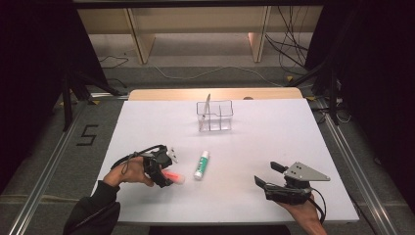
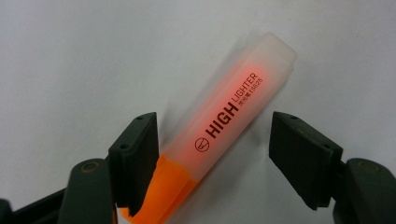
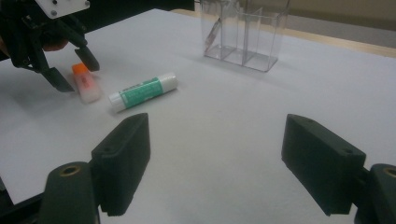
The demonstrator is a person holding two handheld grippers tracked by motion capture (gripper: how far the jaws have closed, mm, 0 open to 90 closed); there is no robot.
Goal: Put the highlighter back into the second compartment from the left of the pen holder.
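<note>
1. Left gripper [image 1: 164,172]: your jaws stand wide apart astride the highlighter [image 2: 224,133], which lies flat on the table's white sheet [image 1: 274,147] at front left; nothing is gripped yet. One pad looks to touch or overlap the orange end, the other stands clear. Risk, as a judgement: closing off-centre could pivot the slanted barrel or squirt it out, since the frosted plastic cap looks smooth and flat-sided.

2. Glue stick [image 1: 201,164]: a round white-and-green tube just beside the highlighter. It would likely roll if nudged by your jaw or the swinging pen.

3. Clear organiser [image 1: 215,116]: rigid transparent box with dividers, mid-table toward the back, one slim item leaning inside. It looks light and easily tipped.

4. Right gripper [image 1: 281,188]: your jaws gape fully, holding nothing, resting at front right, well apart from everything.
</note>
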